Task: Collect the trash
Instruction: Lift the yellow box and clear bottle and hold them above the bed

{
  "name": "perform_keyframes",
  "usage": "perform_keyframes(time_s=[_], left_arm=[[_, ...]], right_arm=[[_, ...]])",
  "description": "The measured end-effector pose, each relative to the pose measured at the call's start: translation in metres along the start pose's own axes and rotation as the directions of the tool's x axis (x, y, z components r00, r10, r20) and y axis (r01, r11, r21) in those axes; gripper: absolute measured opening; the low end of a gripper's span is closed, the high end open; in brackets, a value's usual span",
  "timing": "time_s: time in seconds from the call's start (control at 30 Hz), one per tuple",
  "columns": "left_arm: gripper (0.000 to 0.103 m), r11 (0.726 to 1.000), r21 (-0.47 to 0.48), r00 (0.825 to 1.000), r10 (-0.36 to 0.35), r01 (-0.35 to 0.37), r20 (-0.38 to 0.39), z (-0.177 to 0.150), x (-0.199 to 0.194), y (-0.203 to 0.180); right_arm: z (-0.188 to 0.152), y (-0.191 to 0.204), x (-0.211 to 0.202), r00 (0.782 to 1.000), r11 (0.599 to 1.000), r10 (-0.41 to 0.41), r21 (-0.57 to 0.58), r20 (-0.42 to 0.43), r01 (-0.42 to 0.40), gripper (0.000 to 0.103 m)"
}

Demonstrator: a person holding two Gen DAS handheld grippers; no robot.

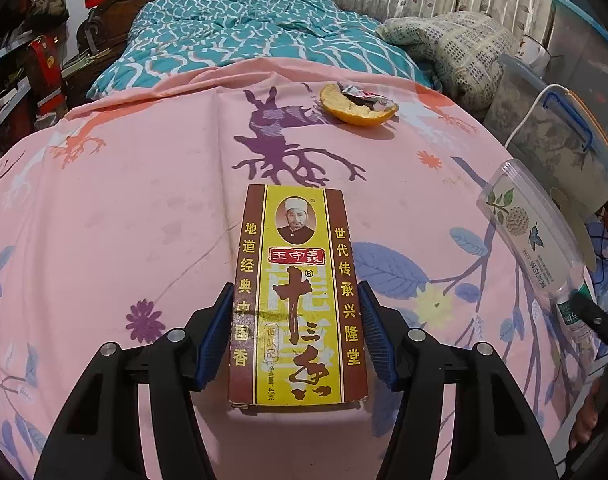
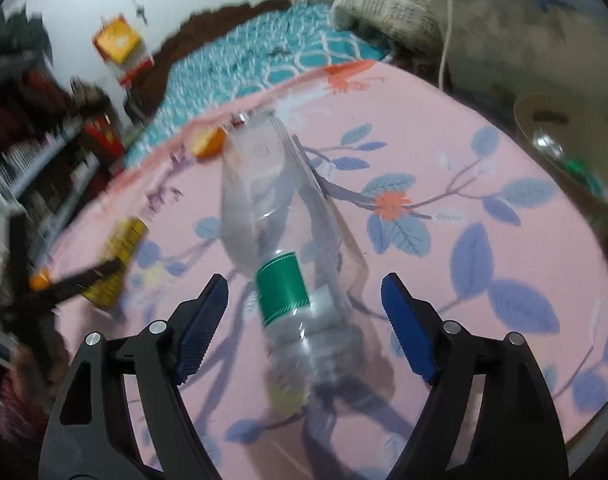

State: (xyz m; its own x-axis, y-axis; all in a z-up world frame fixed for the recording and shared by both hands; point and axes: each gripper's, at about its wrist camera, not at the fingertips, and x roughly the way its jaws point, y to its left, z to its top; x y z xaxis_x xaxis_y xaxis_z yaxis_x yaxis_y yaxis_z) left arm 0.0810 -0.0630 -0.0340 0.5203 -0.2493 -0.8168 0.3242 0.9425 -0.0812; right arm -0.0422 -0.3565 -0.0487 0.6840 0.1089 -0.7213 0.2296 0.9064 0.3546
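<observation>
The bed is covered with a pink sheet point(image 1: 144, 200) printed with flowers and deer. In the left wrist view, an orange peel point(image 1: 355, 106) with a foil wrapper point(image 1: 363, 98) in it lies at 12 o'clock.

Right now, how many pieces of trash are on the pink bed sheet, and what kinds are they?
Spice box: 1, between the left claw's pads
Clear plastic bottle: 1, between the right claw's open pads
Orange peel: 1
Crumpled wrapper in the peel: 1
Total: 4
</observation>
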Motion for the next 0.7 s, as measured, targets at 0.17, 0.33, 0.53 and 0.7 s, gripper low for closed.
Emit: perform_keyframes(time_s=[0.17, 0.33, 0.53, 0.7], left_arm=[[0.056, 0.998, 0.031, 0.999, -0.047, 0.047, -0.006, 0.001, 0.001, -0.017], [0.056, 0.992, 0.073, 0.995, -0.104, 0.105, -0.009, 0.002, 0.001, -0.04], [0.056, 0.989, 0.13, 0.998, -0.068, 0.069, -0.011, -0.002, 0.009, -0.062], [0.057, 0.989, 0.144, 0.999, -0.032, 0.031, 0.009, -0.005, 0.008, -0.064]], right_arm=[[-0.002, -0.006, 0.004, 1.0, 1.0, 0.022, 0.01, 0.006, -0.022, 0.044], [-0.008, -0.017, -0.004, 0.999, 0.998, 0.002, 0.058, 0.042, -0.005, 0.044], [-0.015, -0.013, -0.011, 0.999, 0.999, -0.008, 0.048, 0.046, 0.006, 0.044], [-0.018, -0.008, -0.011, 0.998, 0.999, -0.029, 0.034, 0.053, 0.027, 0.044]])
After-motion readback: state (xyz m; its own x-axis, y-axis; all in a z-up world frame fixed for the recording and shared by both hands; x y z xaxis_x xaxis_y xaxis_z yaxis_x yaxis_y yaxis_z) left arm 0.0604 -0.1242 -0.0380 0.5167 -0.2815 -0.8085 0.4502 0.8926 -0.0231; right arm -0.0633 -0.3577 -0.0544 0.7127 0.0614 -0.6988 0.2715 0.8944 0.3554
